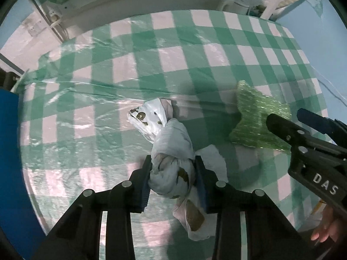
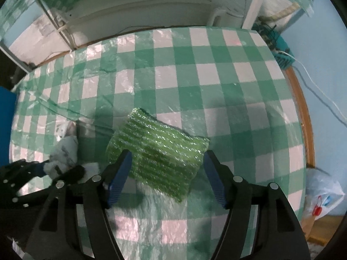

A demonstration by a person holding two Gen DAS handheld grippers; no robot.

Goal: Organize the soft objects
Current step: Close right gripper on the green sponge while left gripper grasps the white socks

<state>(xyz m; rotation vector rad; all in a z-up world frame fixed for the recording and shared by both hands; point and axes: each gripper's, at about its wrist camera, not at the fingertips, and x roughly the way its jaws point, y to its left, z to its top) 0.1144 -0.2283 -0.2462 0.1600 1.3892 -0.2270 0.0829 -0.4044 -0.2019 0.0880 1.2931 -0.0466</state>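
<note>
Green sponge [image 2: 159, 151] lies between the right claw's [image 2: 167, 173] parted fingers.

Table: a round top [image 2: 216, 82] lay under my grippers, spread with a green-and-white checked cloth beneath clear, wrinkled plastic.
Table edge: a wooden rim [image 2: 303, 117] showed to the right of my right gripper.
Wall: pale blue [image 2: 325, 69], past the table on my right.
Furniture ahead: white-framed shelving or cabinet [image 1: 151, 2] stood beyond the table's far edge.
Cables: thin white cords [image 2: 321, 99] hung against the wall.
Floor side: a plastic bag [image 2: 323, 192] sat low to my right.
Light: dim, bluish, glinting off the plastic.
</note>
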